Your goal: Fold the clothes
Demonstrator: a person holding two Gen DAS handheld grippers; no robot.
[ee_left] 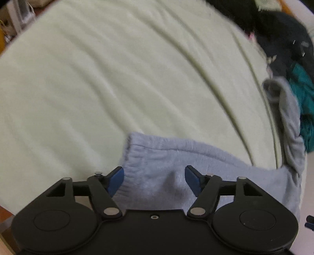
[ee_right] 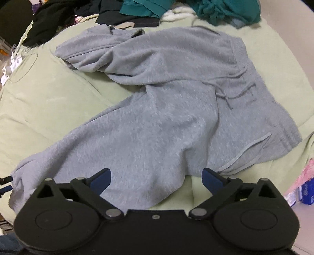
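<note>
Grey sweatpants (ee_right: 157, 117) lie spread on a pale green bed cover (ee_right: 49, 98). Their waistband with a drawstring (ee_right: 239, 58) is at the upper right. One leg bends across the top toward the left; the other runs down to the lower left. My right gripper (ee_right: 157, 180) hangs open above the lower edge of that leg, with nothing pinched. In the left wrist view the leg's cuff end (ee_left: 157, 157) lies under my left gripper (ee_left: 155, 179), whose blue pads (ee_left: 117, 180) stand apart on either side of the cloth without pressing it.
A heap of black and teal clothes (ee_right: 137, 9) fills the far edge of the bed and shows as dark clothes (ee_left: 284, 49) in the left wrist view. Pink and blue packages (ee_right: 306, 186) sit off the bed at the right. Bare green cover (ee_left: 98, 78) stretches beyond the cuff.
</note>
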